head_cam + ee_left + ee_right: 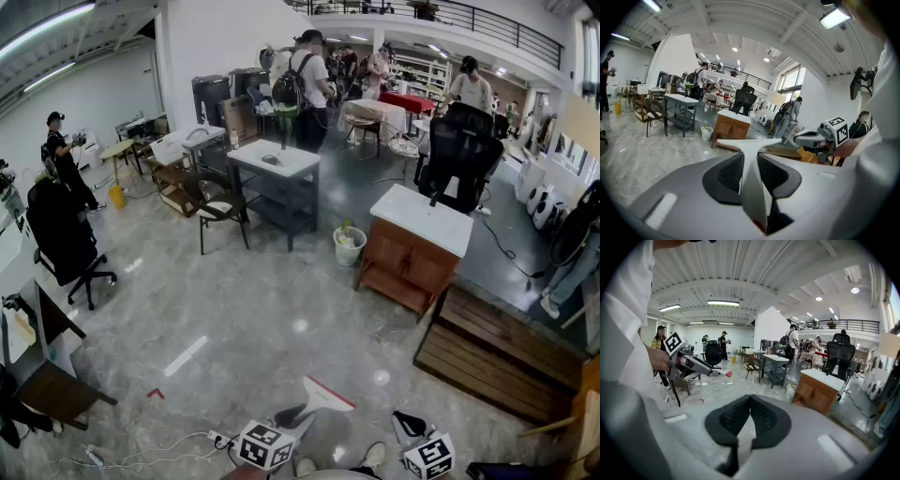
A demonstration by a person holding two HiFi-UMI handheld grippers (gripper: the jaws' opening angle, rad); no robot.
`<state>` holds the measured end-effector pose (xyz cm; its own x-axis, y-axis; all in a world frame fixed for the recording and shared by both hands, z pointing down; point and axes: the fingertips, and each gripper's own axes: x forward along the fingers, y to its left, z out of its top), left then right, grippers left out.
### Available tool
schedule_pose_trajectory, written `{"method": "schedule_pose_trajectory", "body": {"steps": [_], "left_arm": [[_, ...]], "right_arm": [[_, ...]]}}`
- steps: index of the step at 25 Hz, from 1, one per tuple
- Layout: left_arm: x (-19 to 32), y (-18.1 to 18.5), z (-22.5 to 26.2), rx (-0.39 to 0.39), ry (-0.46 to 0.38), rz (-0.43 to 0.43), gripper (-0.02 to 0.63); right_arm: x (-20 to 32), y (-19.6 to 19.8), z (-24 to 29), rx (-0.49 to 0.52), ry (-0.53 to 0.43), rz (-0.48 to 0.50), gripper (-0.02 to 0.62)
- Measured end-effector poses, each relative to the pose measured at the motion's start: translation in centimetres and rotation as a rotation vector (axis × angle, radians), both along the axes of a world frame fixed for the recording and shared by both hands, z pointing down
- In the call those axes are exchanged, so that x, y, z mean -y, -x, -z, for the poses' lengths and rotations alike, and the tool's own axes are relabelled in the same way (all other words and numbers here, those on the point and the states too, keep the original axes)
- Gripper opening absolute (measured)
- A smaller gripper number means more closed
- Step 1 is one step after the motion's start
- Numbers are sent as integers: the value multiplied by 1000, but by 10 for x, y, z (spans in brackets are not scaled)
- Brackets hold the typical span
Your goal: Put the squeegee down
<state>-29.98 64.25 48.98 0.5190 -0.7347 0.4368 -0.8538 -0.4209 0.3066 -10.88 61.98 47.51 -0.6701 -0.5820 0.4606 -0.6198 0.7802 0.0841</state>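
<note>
The squeegee (323, 397) is white with a red edge along its blade, and it hangs above the grey floor at the bottom of the head view. My left gripper (289, 416) is shut on its handle. In the left gripper view the handle (752, 187) runs up between the two dark pads to the crosswise blade (749, 142). My right gripper (406, 425) hovers just to the right of it, apart from the squeegee. Its pads (761, 416) meet with nothing between them. The right gripper view also shows the left gripper (691, 363) and the squeegee's red tip (727, 374).
A wooden cabinet with a white top (417, 246) stands ahead to the right, with a white bucket (349, 246) beside it. A wooden platform (497, 356) lies at the right. A grey table (274, 161), chairs and several people are farther back. Cables (169, 445) trail on the floor at the left.
</note>
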Motion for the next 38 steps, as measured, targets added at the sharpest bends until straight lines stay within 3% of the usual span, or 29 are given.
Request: {"method": "schedule_pose_trajectory", "body": {"steps": [10, 15, 21, 26, 38], "left_arm": [[16, -19, -15, -22, 34, -41, 104], [47, -30, -18, -19, 40, -47, 104], [90, -52, -12, -12, 61, -29, 104], [167, -68, -5, 24, 37, -6, 104], [306, -158, 14, 7, 4, -16, 104]], "right_arm": [[-6, -28, -10, -14, 38, -87, 5], [23, -36, -17, -16, 58, -83, 8], [88, -48, -10, 17, 39, -67, 48], [171, -68, -4, 42, -13, -62, 91], [285, -163, 3, 57, -33, -81, 101]]}}
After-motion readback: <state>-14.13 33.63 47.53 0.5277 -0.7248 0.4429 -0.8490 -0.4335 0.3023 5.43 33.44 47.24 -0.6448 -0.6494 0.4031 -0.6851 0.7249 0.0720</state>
